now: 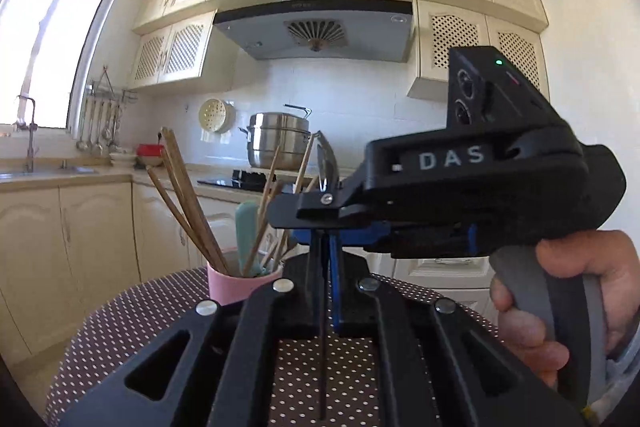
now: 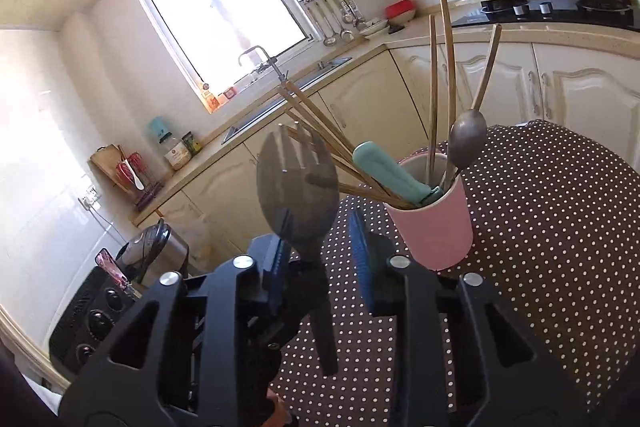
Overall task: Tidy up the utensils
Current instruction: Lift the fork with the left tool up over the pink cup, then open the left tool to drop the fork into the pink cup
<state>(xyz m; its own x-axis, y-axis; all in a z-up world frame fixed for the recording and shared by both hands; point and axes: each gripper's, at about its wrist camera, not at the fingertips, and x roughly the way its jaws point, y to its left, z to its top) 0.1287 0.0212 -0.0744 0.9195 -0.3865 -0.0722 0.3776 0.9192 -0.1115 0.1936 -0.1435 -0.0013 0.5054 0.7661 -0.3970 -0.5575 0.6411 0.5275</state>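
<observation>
Left hand-held gripper (image 1: 326, 247) is clamped shut on the thin handle of a dark metal spork (image 2: 298, 179). Right hand-held gripper (image 2: 320, 259) brackets it half-open, contact unclear. The pink cylindrical cup (image 2: 432, 223) on the table (image 2: 560, 227) is crowded: the spork may snag on the chopsticks (image 2: 440, 75) and tip it.

Left gripper (image 1: 326, 247): jaws pressed together, pointing level. Right gripper (image 2: 320, 259): pointing slightly downward, blue pads (image 2: 362, 259) set apart with a gap visible between them; in the left wrist view its black body crosses from the right, carried by a hand (image 1: 560, 311) whose fingers wrap the grey handle.
</observation>
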